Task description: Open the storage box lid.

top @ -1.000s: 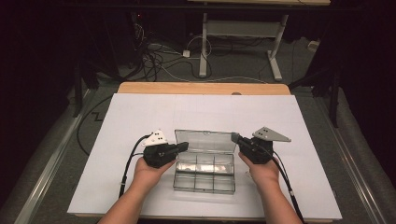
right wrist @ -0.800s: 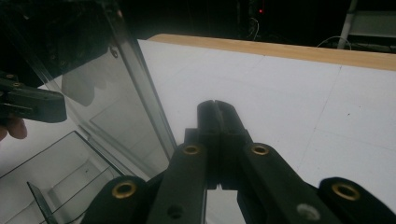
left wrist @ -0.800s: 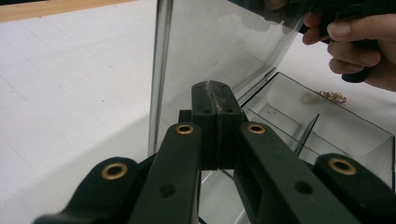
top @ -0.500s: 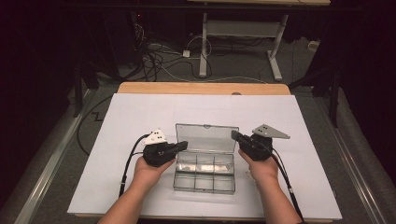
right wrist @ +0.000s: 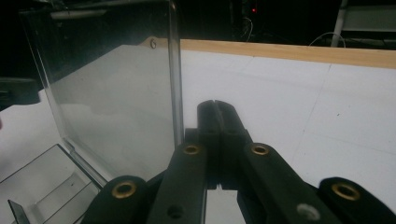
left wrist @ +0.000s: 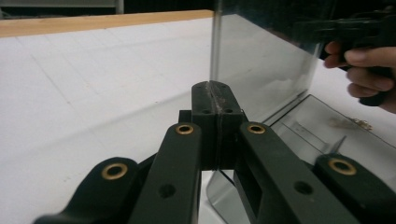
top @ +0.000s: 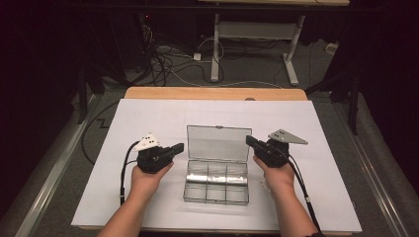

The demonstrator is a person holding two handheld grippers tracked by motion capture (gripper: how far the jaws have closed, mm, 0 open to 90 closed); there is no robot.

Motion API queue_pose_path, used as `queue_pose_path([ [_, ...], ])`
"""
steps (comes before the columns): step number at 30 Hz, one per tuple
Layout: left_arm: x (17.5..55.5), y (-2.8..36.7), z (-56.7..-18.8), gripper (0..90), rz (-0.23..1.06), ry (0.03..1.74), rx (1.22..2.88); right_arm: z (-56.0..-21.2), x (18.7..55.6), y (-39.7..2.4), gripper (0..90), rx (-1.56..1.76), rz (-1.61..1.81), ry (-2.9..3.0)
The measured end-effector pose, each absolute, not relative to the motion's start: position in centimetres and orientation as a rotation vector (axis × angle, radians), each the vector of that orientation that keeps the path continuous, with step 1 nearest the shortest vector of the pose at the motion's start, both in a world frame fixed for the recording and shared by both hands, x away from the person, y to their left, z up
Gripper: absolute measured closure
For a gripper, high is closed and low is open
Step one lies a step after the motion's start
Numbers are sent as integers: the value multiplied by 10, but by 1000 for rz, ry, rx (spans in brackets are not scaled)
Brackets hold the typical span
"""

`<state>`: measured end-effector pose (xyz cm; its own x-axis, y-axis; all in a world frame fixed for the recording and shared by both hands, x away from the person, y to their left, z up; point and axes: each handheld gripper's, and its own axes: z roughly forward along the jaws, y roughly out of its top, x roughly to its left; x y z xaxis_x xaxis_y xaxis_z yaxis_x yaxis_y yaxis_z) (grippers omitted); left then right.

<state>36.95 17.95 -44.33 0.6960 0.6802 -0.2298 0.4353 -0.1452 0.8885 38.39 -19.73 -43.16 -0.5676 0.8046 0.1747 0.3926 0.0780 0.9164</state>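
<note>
A clear plastic compartment box [top: 216,181] sits open on the white table, its lid [top: 218,143] standing upright at the back. My left gripper [top: 180,147] is shut and empty, its tip just left of the lid's left edge [left wrist: 214,44]. My right gripper [top: 248,140] is shut and empty too, its tip at the lid's right edge [right wrist: 174,74]. In the left gripper view the shut jaws' tip [left wrist: 215,87] points past the lid, and the other hand [left wrist: 369,77] shows beyond it. In the right gripper view the shut tip [right wrist: 215,104] sits just right of the lid.
The white sheet [top: 148,118] covers the table, with a wooden edge strip [top: 212,93] at the far side. Cables trail from each gripper toward the near edge. Beyond the table are floor cables [top: 163,59] and a white desk frame [top: 252,34].
My left gripper has slid left, a little away from the box. The right gripper has stayed at the lid's right edge.
</note>
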Motion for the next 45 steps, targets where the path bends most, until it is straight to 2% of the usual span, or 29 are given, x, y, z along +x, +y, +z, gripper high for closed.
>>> queue_pose_path([
  [4,389,181,-450,867,283,978,1760,-431,384,-198,900,1193,1493,1982],
  [10,406,163,-458,867,219,975,1774,-433,385,-197,900,1190,1476,1986],
  [27,404,151,-469,868,178,927,1775,-441,387,-195,900,1222,1427,2010],
  [36,405,152,-480,869,151,969,1804,-447,394,-195,900,1270,1372,2024],
  [45,403,149,-481,868,188,1037,1887,-458,406,-194,900,1324,1276,2079],
])
